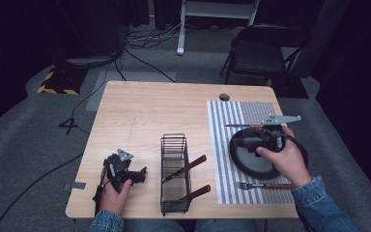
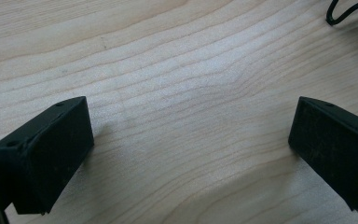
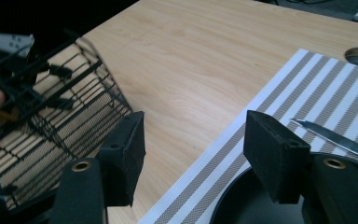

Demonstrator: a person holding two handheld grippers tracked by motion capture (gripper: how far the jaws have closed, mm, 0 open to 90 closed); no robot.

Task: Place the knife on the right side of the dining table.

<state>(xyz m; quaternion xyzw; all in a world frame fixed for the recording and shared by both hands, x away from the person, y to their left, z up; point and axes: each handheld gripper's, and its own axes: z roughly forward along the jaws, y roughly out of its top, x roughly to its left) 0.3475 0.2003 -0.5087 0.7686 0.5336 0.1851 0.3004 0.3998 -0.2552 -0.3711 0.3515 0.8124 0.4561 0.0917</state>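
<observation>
Light wood table point(image 1: 140, 111), striped mat point(image 1: 227, 145); grey carpet, folding chair point(image 1: 263, 50) behind. Both tools spread wide, empty.

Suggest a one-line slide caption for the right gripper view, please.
Open right gripper above the black plate on a striped mat, wire basket to one side.

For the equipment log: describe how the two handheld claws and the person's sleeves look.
Both claws, left claw and right claw, are black and each carries a grey three-cornered plate on top. Their jaws are blocky black pads on black arms with brass-coloured rivets. A black cable trails from each. The sleeves are blue denim.
</observation>
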